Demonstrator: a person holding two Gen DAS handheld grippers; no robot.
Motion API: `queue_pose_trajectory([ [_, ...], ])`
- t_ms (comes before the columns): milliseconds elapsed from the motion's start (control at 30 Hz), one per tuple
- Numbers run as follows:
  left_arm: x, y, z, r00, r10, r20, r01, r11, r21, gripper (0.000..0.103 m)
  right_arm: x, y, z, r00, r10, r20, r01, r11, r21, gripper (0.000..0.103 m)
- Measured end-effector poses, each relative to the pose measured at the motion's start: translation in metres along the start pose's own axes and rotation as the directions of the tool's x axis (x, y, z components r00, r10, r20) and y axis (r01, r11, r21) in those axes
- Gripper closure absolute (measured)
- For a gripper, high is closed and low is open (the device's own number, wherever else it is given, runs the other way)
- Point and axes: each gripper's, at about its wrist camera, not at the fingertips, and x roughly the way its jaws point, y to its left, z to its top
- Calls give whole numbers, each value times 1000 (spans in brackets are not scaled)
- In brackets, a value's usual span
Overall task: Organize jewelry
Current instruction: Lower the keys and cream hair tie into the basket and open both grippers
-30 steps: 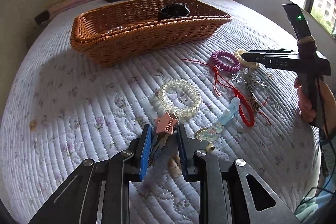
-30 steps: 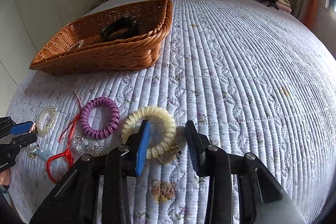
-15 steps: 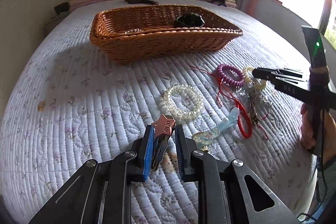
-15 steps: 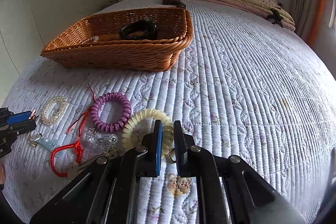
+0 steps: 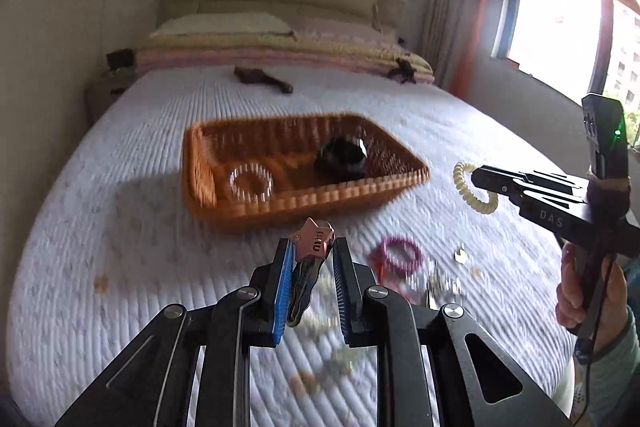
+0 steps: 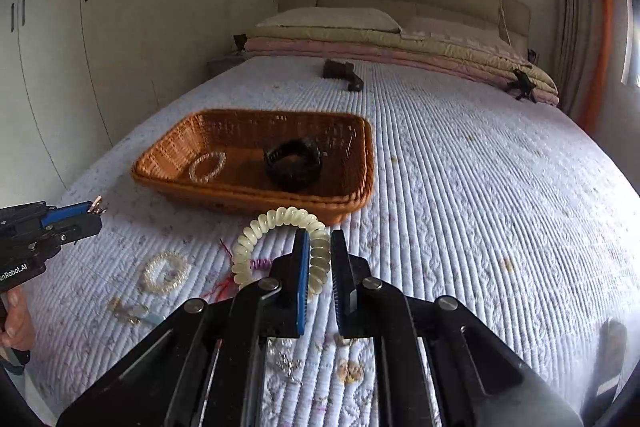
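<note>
My left gripper (image 5: 311, 259) is shut on a pink star hair clip (image 5: 314, 241) and holds it above the quilt, short of the wicker basket (image 5: 304, 205). My right gripper (image 6: 320, 259) is shut on a cream coil hair tie (image 6: 256, 243), lifted near the basket's (image 6: 248, 195) front edge; it also shows in the left wrist view (image 5: 464, 187). The basket holds a clear bead bracelet (image 5: 251, 182) and a black hair claw (image 5: 342, 155). A purple coil tie (image 5: 400, 254) and another clear bracelet (image 6: 165, 271) lie on the quilt.
Small earrings and a red cord (image 6: 218, 291) lie scattered on the quilted bed (image 6: 480, 207). A dark object (image 6: 344, 73) lies near the folded blankets (image 6: 400, 43) at the headboard. Wardrobes stand to the left, a window to the right.
Both grippers rose from the quilt with their items and moved toward the basket. The right gripper closed on the cream tie and the left on the star clip.
</note>
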Motion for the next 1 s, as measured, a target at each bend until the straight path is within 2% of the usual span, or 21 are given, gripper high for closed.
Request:
queue_pose_trajectory([
  [100,10,1,34,999,6,33,-6,1000,-1,83,11,7,35,999,-10,36,11,1000,-28,90],
  [200,36,9,65,999,12,38,-11,1000,-24,83,39,14,63,1000,6,22,-6,999,-32,90],
  [300,78,26,83,1000,16,-21,-18,996,-83,83,78,22,80,999,31,-28,-31,999,-15,90],
  [433,130,49,80,995,11,-101,-26,988,-149,83,133,35,88,991,37,-126,-39,999,-14,90],
  [567,159,57,69,987,6,-159,-33,985,-168,83,169,47,85,981,47,-190,-52,998,-23,90],
  [700,169,55,63,982,11,-188,-40,988,-152,83,183,54,74,975,38,-217,-47,998,-36,90],
  [1000,174,54,59,980,11,-199,-40,989,-144,81,193,51,70,970,35,-242,-40,999,-16,90],
])
